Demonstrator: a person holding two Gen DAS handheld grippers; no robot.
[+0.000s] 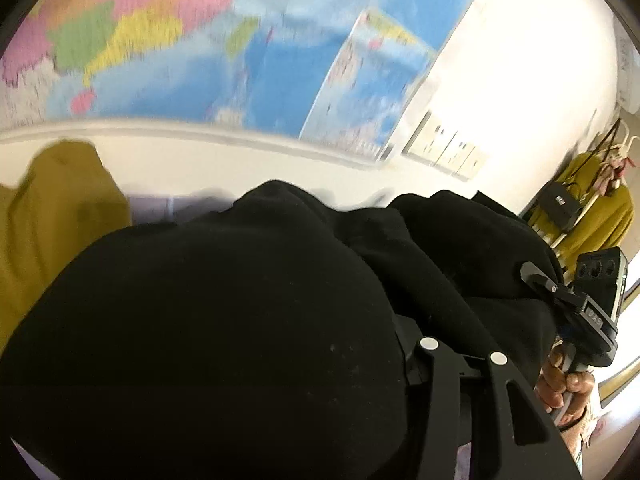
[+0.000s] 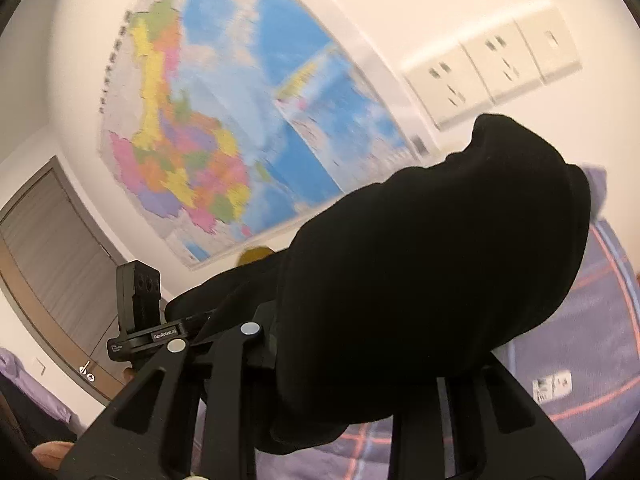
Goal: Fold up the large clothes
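Note:
A large black garment [image 1: 224,320] is lifted in a bunch and fills the lower half of the left wrist view. My left gripper [image 1: 320,316] is shut on it; the cloth drapes over the fingertips and hides them, and only one finger's linkage [image 1: 464,392] shows. In the right wrist view the same black garment [image 2: 420,272] bulges up between the fingers of my right gripper [image 2: 340,332], which is shut on it. A hand [image 1: 568,388] holds the right gripper's body [image 1: 596,296] at the far right, level with the left one.
A mustard garment [image 1: 60,220] lies at the left. A purple checked sheet [image 2: 580,352] covers the surface below. A coloured map [image 2: 224,128] and wall sockets [image 2: 492,68] are ahead. A rack with a mustard top [image 1: 604,220] and a black bag [image 1: 558,202] stands at the right, and a door [image 2: 52,248] at the left.

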